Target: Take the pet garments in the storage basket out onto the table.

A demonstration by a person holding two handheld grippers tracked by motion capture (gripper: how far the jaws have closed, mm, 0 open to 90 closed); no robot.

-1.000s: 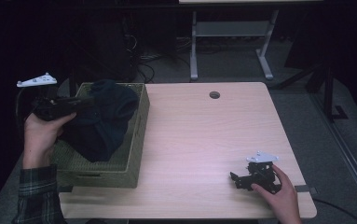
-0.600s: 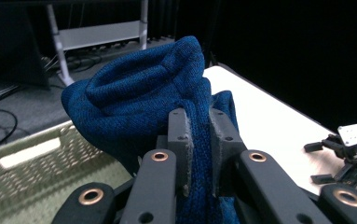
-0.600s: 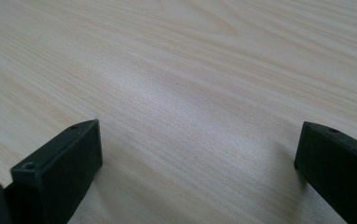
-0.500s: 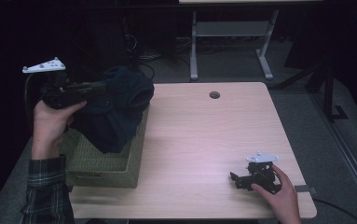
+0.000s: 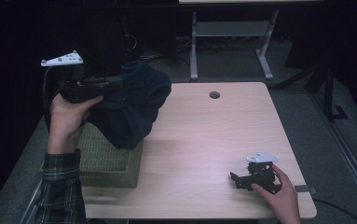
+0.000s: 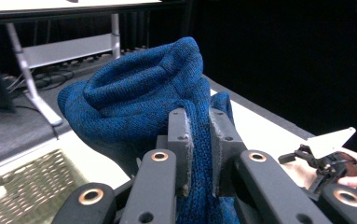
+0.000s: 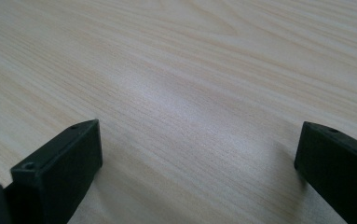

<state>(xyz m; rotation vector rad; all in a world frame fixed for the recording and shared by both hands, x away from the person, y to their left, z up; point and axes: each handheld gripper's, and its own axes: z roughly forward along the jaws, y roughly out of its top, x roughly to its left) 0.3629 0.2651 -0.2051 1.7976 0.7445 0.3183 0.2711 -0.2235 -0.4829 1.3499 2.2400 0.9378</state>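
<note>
The left tongs point(image 6: 199, 140) are pinching a fold of the blue knitted sweater point(image 6: 143, 98), jaws pressed tight on the wool — and since a second ago that bundle has come up out of the woven basket point(image 5: 106, 158) at the tabletop's left edge. It was sunk inside the basket then; now it hangs high, above the basket's far rim, drifting toward the middle of the tabletop point(image 5: 204, 140), only its lowest folds draped over the basket's rim. By the look of it the lift-out is nearly done, and the next job is finding bare wood to lay the sweater on. The right tongs point(image 7: 195, 163) haven't budged — spread wide, nothing between them, resting near the near right corner. The count: one sweater, one basket, two pairs of tongs, one round cable hole point(image 5: 214, 94) by the far edge.
</note>
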